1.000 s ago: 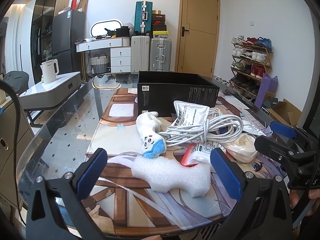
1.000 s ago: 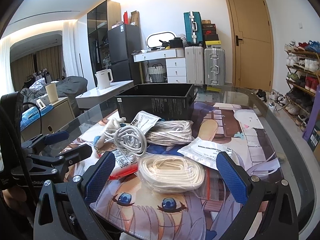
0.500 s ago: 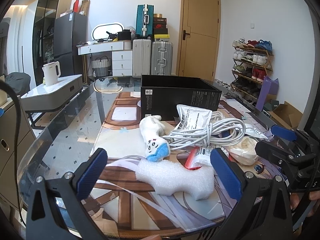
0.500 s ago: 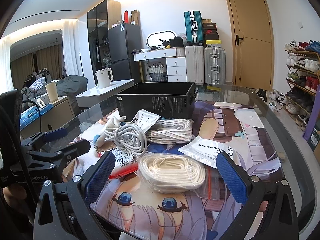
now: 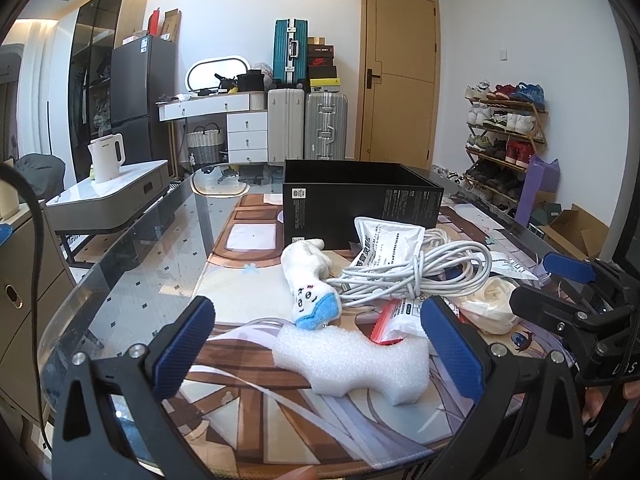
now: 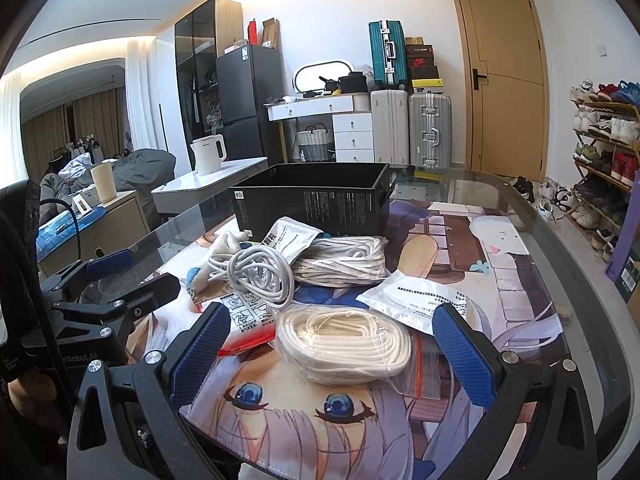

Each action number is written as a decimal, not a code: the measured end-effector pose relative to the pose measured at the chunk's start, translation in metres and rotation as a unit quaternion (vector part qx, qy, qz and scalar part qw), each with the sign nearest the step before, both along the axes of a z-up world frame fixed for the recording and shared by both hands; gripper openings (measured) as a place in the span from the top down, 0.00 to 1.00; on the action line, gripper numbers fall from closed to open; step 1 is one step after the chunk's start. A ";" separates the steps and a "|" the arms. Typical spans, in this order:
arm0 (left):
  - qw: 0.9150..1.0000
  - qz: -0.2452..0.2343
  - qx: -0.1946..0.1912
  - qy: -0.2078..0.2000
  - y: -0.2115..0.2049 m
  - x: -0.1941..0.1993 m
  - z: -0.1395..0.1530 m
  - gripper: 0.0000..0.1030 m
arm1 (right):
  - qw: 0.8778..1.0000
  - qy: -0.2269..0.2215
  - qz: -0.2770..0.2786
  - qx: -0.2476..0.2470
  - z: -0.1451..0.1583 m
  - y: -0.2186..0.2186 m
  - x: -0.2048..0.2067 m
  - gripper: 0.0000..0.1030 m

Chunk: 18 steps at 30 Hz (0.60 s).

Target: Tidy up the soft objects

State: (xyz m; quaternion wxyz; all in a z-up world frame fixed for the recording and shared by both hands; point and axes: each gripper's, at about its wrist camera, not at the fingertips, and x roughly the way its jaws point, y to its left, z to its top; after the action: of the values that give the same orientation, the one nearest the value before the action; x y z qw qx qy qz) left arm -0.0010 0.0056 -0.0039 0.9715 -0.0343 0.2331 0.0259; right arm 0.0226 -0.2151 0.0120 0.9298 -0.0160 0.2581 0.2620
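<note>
While both tongs (image 5: pixel 318 346) (image 6: pixel 330 350) gape empty, white foam piece (image 5: pixel 352 356) lies knobbly, bone-shaped, on mat.

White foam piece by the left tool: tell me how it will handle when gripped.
The foam piece looks airy, so probably very light and squashy. Its waisted, irregular outline suggests it may pivot unless the left tool pinches the narrow middle.

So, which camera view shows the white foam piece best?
The left wrist view: the white foam piece lies whole on the mat between the open left gripper fingers. In the right wrist view the left gripper hides nearly all of it; only a white sliver may show.
</note>
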 end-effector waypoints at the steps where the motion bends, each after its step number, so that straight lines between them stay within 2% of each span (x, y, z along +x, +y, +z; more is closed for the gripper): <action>1: 1.000 0.000 0.000 -0.002 0.000 0.000 0.000 0.00 | 1.000 0.000 0.000 0.000 0.000 0.000 0.000 0.00; 18: 1.000 -0.008 0.003 0.002 0.001 0.003 -0.003 0.00 | 1.000 0.019 0.001 -0.012 -0.010 0.001 0.003 0.00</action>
State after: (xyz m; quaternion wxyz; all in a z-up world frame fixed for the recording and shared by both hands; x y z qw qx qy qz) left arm 0.0017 0.0070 -0.0070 0.9713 -0.0299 0.2353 0.0189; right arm 0.0253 -0.2140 0.0021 0.9241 -0.0228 0.2790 0.2603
